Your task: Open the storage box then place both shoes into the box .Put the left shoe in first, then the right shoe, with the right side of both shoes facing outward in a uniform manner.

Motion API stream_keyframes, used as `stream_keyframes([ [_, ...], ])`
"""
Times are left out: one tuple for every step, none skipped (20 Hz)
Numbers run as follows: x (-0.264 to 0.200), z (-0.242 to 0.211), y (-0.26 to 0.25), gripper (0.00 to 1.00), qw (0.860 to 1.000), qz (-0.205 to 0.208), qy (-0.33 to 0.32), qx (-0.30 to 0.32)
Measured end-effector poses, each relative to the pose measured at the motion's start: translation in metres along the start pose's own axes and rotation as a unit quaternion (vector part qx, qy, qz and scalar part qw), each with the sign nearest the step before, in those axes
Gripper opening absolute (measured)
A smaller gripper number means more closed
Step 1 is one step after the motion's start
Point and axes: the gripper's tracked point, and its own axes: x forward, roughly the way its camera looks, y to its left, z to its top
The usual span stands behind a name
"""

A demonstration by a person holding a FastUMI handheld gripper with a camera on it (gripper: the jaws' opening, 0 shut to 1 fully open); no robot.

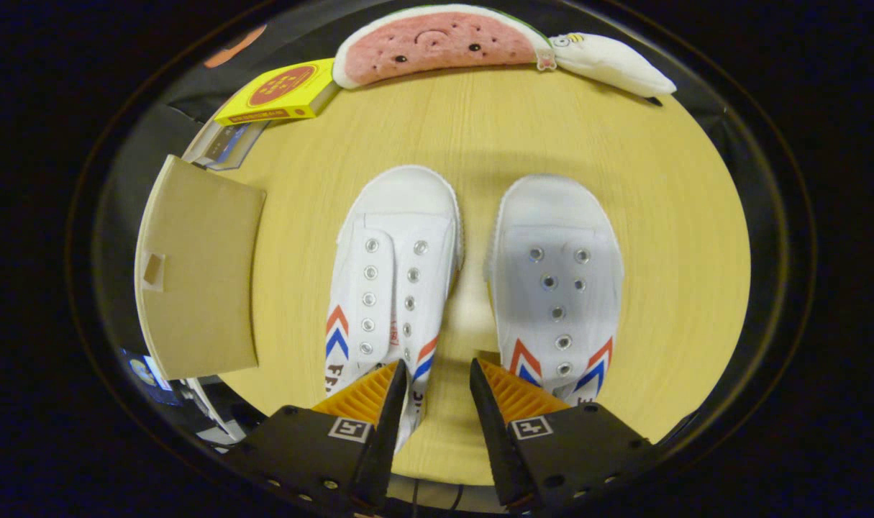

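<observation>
My claw (437, 374) hangs apart and empty above both shoes (397, 280); the box (199, 277) at the table's (659, 216) left edge needs opening first, I judge.

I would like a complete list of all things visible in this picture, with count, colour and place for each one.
table: one, light wood, under everything.
canvas shoes: two, white with red and blue chevrons, side by side ahead of the fingers, toes pointing away; left shoe, right shoe.
storage box: one, tan cardboard, closed, beside the left shoe.
yellow box: one, yellow with a red mark, beyond the storage box.
watermelon plush: one, pink, white rind, far edge of the table.
white plush: one, white, next to the watermelon plush.
tool: one, fingers open, holding nothing, above the gap between the shoes.
</observation>
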Motion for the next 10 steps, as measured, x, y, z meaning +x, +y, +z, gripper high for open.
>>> stream_keyframes([
  [0.003, -0.002, 0.001, 0.56, 1.0, 0.01, -0.003, 0.002],
  [0.006, 0.0, 0.01, 0.4, 1.0, 0.026, -0.003, 0.011],
  [0.009, 0.001, 0.015, 0.24, 0.999, 0.035, -0.008, 0.018],
  [0.007, 0.001, 0.014, 0.06, 0.999, 0.038, -0.01, 0.021],
  [0.006, 0.001, 0.013, 0.03, 0.999, 0.042, -0.01, 0.022],
  [0.008, 0.0, 0.014, 0.0, 0.998, 0.051, -0.012, 0.026],
  [0.007, -0.002, 0.015, 0.0, 0.998, 0.065, -0.012, 0.024],
  [0.004, -0.003, 0.017, 0.0, 0.996, 0.08, -0.012, 0.023],
  [0.002, -0.003, 0.018, 0.0, 0.996, 0.09, -0.014, 0.025],
  [-0.003, -0.005, 0.02, 0.0, 0.994, 0.1, -0.014, 0.03],
])
